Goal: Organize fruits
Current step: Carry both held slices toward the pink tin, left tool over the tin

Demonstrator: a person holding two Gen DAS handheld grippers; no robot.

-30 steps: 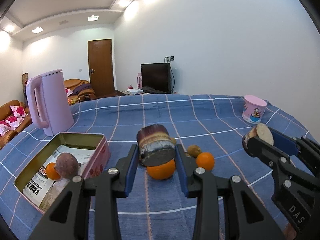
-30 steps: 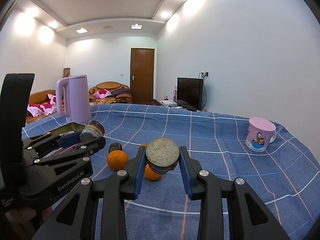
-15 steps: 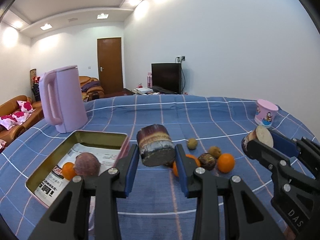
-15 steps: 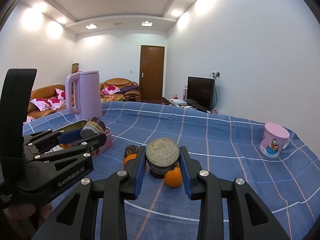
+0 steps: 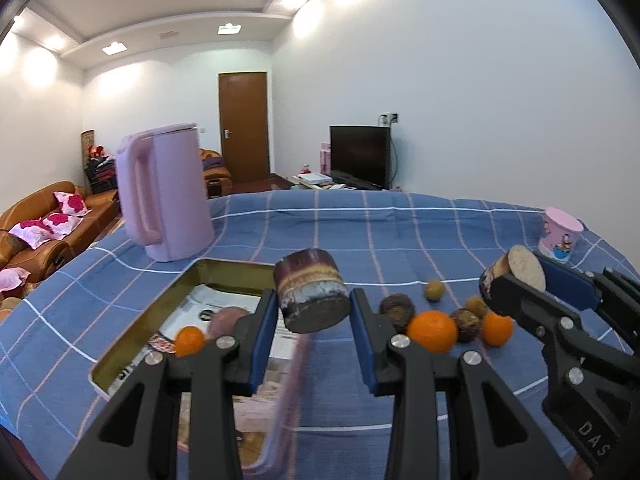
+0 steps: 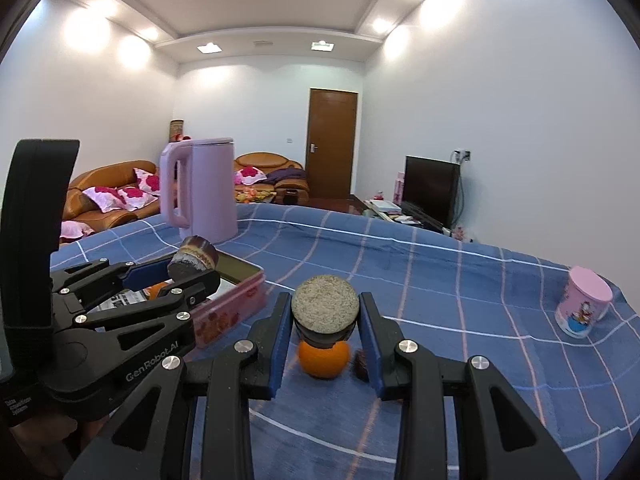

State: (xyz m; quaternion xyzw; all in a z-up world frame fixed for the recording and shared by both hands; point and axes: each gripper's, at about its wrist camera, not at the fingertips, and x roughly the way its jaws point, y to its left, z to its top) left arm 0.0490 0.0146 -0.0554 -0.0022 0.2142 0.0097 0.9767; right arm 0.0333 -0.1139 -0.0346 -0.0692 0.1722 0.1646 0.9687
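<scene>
Sugarcane pieces are riding in both grippers above the blue checked tablecloth (image 5: 400,224): the left gripper (image 5: 314,320) is clamping a purple, ringed stub (image 5: 310,296) over the tin's (image 5: 224,270) near edge, while the right gripper (image 6: 325,322) is pinching another stub (image 6: 325,308), pale cut face showing. Delivery appears underway; next, lowering into the tin beside an orange (image 5: 190,340) already inside. Loose oranges (image 5: 432,330) are waiting nearby.

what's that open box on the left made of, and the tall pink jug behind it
The open box looks like thin metal, a tin: its inner walls have a dull gold sheen, and its outside is printed pink. The tall pink jug looks like matte moulded plastic, smooth and even with no glare, though a coated shell can't be ruled out.
</scene>
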